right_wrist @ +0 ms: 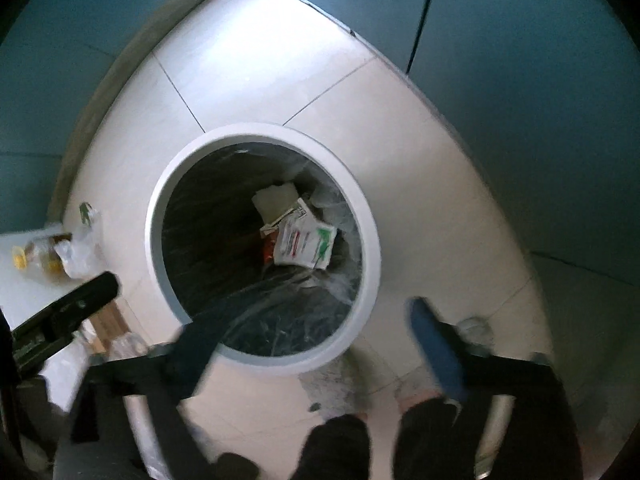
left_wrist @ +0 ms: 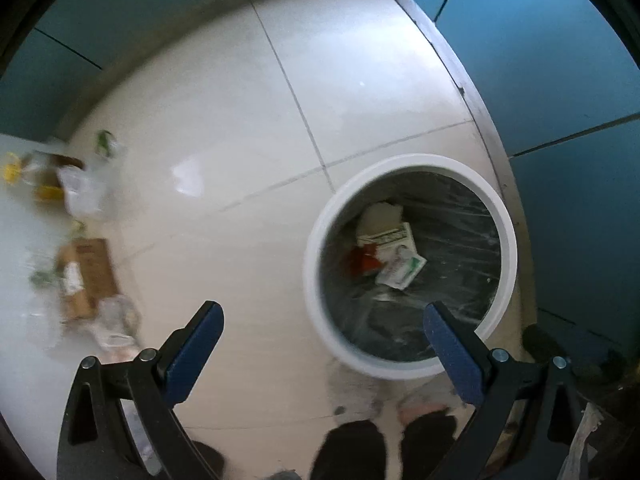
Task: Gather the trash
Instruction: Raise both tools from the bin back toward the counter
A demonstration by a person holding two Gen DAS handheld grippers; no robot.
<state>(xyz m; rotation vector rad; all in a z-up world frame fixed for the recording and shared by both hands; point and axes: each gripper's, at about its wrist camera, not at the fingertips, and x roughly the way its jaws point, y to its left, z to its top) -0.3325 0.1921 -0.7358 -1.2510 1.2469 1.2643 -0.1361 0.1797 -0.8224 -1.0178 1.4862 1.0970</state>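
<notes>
A round white trash bin (left_wrist: 316, 240) (right_wrist: 154, 236) with a black liner stands on the pale tiled floor. Inside it lie white packets with green print (left_wrist: 400, 268) (right_wrist: 308, 244), a red wrapper (left_wrist: 362, 260) (right_wrist: 269, 250) and a beige piece. My left gripper (left_wrist: 322, 312) points down over the bin's near-left rim, jaws wide open and empty. Directly above the bin's near edge, my right gripper (right_wrist: 302, 316) is also wide open, blurred, with nothing between its fingers. Loose trash lies to the left: a cardboard piece (left_wrist: 88, 276), clear plastic bags (left_wrist: 80, 192) (right_wrist: 80, 248) and a yellow-capped bottle (left_wrist: 12, 172) (right_wrist: 36, 256).
Blue wall panels (left_wrist: 560, 80) (right_wrist: 520, 100) close the corner behind and right of the bin. The person's dark shoes (left_wrist: 352, 452) (right_wrist: 340, 448) stand just in front of it. A green-printed wrapper (left_wrist: 105, 142) lies near the left wall. A black tool body (right_wrist: 80, 304) crosses the left side.
</notes>
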